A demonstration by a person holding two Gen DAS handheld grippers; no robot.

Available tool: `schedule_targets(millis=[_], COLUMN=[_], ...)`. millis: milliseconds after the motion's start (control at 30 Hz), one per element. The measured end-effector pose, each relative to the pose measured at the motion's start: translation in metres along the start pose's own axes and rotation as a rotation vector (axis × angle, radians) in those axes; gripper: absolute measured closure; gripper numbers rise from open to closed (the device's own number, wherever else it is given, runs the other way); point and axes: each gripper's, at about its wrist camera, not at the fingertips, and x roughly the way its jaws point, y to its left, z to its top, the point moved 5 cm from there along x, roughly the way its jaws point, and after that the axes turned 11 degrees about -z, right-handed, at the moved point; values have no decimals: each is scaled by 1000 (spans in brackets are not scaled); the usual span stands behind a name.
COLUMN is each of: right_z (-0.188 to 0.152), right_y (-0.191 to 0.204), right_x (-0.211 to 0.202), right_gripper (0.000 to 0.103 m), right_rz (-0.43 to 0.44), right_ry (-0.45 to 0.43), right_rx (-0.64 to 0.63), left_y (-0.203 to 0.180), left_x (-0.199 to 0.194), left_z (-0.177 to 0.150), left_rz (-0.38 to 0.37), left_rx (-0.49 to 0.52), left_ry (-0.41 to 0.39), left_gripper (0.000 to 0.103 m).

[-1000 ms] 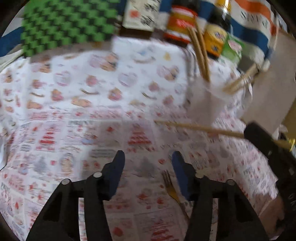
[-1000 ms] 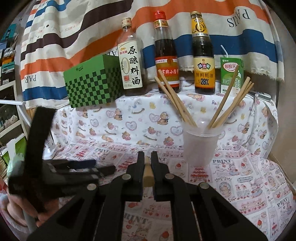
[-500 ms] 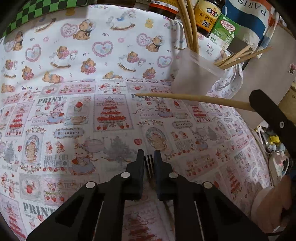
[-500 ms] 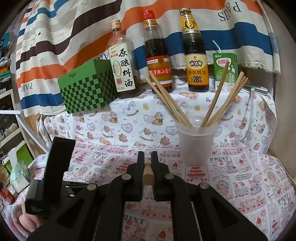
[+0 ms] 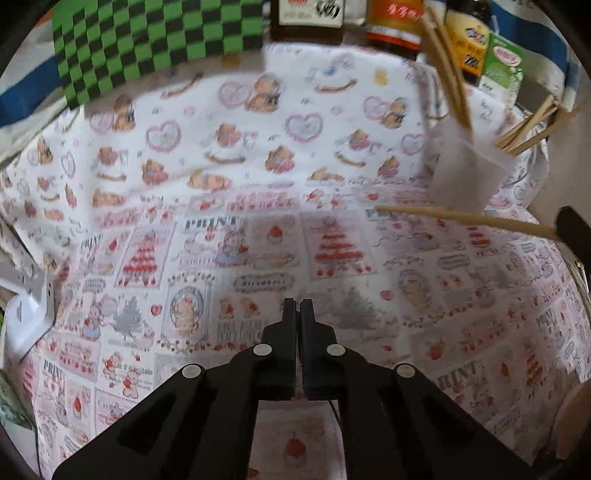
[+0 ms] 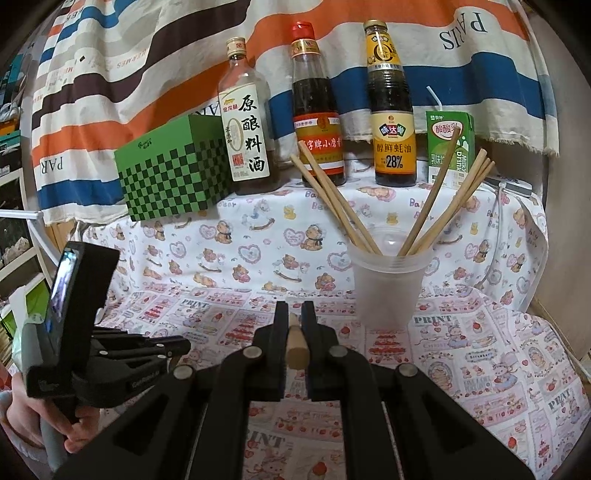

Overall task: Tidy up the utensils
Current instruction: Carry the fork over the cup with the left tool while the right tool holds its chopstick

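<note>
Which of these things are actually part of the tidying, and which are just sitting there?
In the job:
cup
chopsticks in it
chopstick in the right gripper
left gripper, shut

Just lying about:
three bottles
green box
milk carton

The left-wrist view is smeared by motion blur. Whether anything is clamped between the closed fingers of the left gripper (image 5: 299, 306) cannot be told. Beyond the cup (image 5: 467, 173), the bottles (image 5: 393, 22) are cut off by the top edge. The chopstick (image 5: 461, 220) in front of the cup is hidden at its thick end by the right gripper (image 6: 294, 314), itself cut off by the frame.
</note>
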Motion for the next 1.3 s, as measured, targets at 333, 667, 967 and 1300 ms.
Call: schedule_targets(millis=[333,667,967,1300], right_z=[6,25,47,67], right_y=[-7,-40,-78,-131], right_x=[-4,-11,-33,-66], right_gripper=[97,97,97,97], right_rz=[-6,-55,-8,-26], right_ry=[-34,-121,-220,-373], right_rx=[29,128,282,454], left_y=[5,-22,-60,-136], left_x=[4,-57,-115,-136], left_z=[-1,35,75,137], left_rz=[-41,4,-6,-190], left_rx=[-50,54,118,172], left_ry=[22,-187,-395,-590], left_gripper=[102,102,102,102])
